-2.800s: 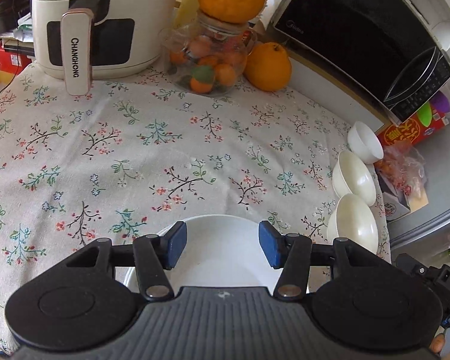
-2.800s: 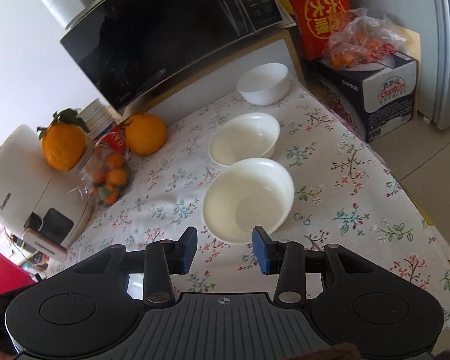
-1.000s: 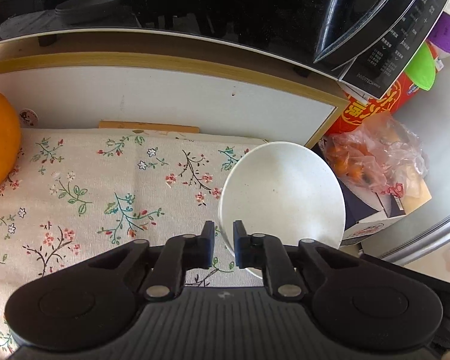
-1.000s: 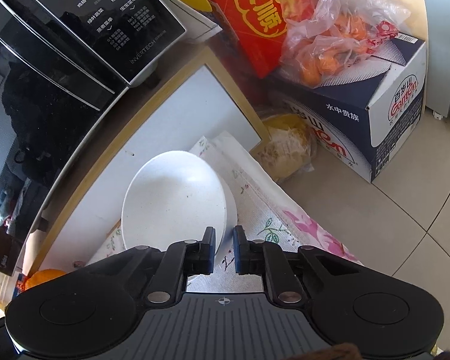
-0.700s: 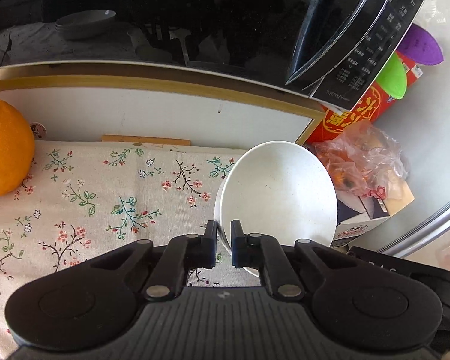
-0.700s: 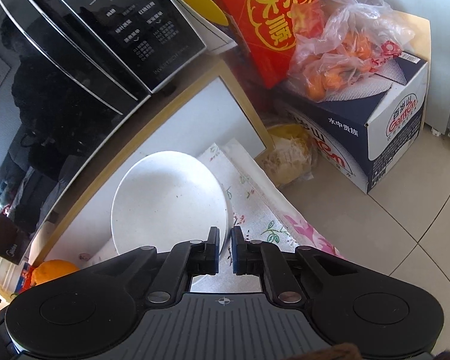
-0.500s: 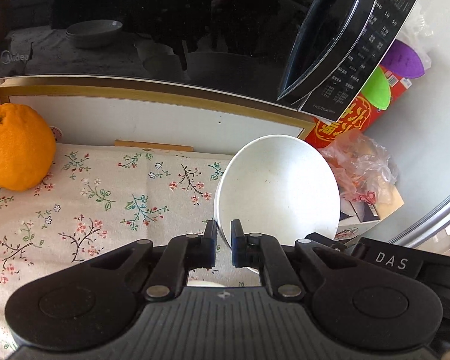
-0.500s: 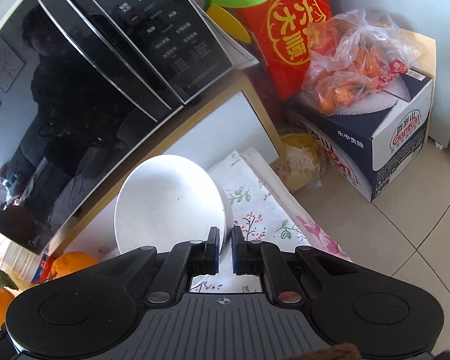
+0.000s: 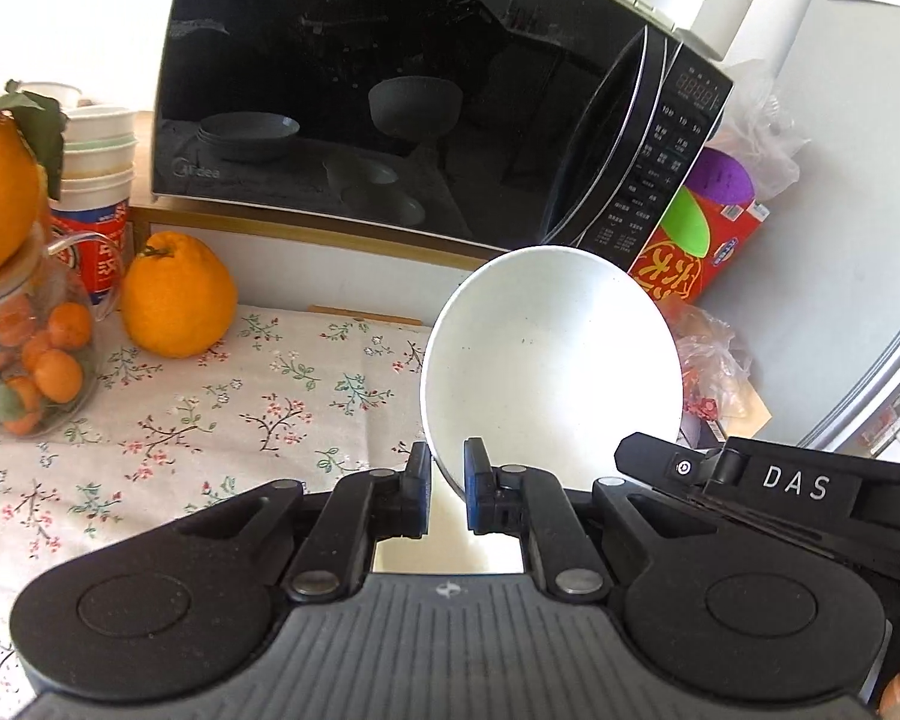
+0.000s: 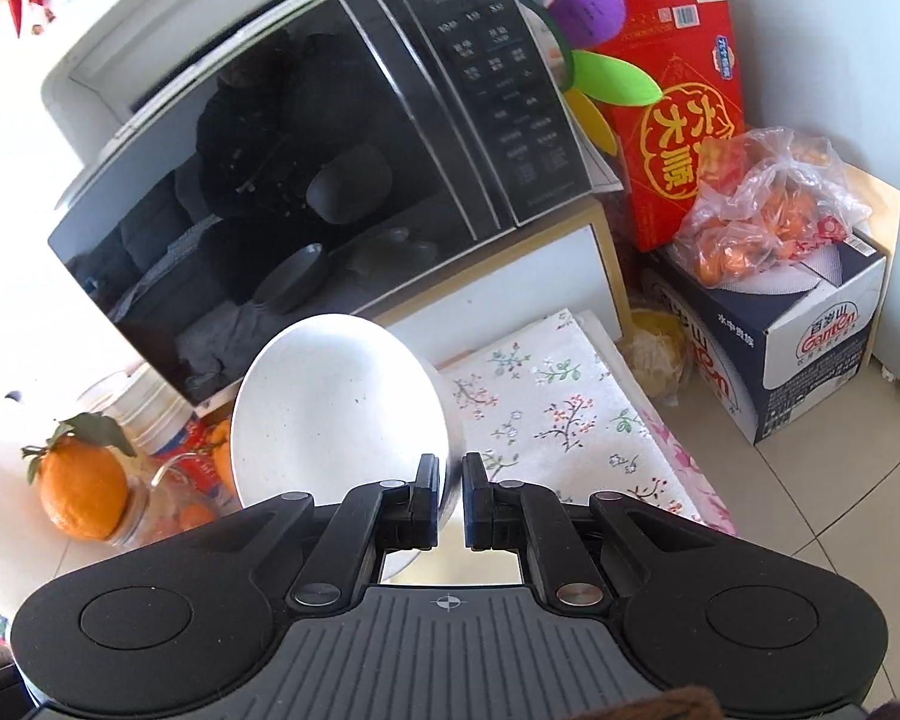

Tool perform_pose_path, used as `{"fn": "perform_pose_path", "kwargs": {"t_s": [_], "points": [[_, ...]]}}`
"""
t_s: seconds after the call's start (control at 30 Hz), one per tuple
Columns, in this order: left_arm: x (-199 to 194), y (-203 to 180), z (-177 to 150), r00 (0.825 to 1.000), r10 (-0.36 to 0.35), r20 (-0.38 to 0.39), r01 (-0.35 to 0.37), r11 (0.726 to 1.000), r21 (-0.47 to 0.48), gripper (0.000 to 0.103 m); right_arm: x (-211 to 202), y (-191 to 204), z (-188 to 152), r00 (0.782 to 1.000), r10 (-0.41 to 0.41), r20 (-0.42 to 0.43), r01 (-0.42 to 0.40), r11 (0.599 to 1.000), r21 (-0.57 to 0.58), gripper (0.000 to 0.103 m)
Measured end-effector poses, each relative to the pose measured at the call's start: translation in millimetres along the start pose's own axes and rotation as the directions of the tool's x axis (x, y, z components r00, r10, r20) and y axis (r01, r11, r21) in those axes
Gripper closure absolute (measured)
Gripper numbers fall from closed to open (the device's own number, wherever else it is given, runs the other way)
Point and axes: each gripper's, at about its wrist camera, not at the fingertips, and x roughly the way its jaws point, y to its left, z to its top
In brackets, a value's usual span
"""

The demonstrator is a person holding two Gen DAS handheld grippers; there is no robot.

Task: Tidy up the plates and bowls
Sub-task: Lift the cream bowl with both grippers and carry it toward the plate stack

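Kitchen corner: floral cloth over the table (image 9: 222,396), black microwave (image 9: 390,96) on a white shelf along the far edge. From the left: jar (image 9: 24,372) of small oranges, big orange (image 9: 177,297) near the far edge, then the bowl (image 9: 549,360) raised off the cloth near the right edge, in front of the microwave, tilted toward the cameras. Left gripper (image 9: 447,483) pinched nearly shut on the bowl's near-left rim; right gripper (image 10: 450,495) likewise clamped on its right rim. Red box (image 10: 672,108) and bagged fruit (image 10: 774,204) on a carton beyond the right edge.

Probably mid-task: one bowl in transit, not yet set down; its destination not shown. In the microwave door, dim reflections of other dishes, hard to read.

Against the earliest frames: jaws wide then, bowls in a row on the cloth; now closed on one. Over the last second, bowl lifted, more of the microwave and oranges in view.
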Motion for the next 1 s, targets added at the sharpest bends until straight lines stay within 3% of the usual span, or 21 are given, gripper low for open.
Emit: {"fn": "perform_pose_path", "kwargs": {"t_s": [0.13, 0.4, 0.73, 1.0], "points": [[-34.4, 11.4, -7.6, 0.999, 0.018, 0.032, -0.018, 1.000, -0.013, 0.093, -25.8, 28.7, -17.3, 0.999, 0.032, 0.023, -0.029, 0.995, -0.095, 0.094], [-80.1, 40.9, -33.7, 1.000, 0.012, 0.029, -0.011, 0.999, -0.036, 0.095, -62.1, 58.3, -65.9, 0.998, 0.064, -0.024, -0.068, 0.975, -0.210, 0.093], [-101.6, 63.5, -76.8, 0.996, -0.065, -0.067, 0.064, 0.998, -0.024, 0.093, -90.4, 67.8, -102.9, 0.992, 0.010, -0.123, -0.042, 0.965, -0.259, 0.092], [-94.2, 64.8, -110.8, 0.980, -0.059, -0.190, 0.067, 0.997, 0.037, 0.093, -83.8, 50.1, -145.6, 0.967, -0.060, -0.250, -0.021, 0.951, -0.308, 0.089]]}}
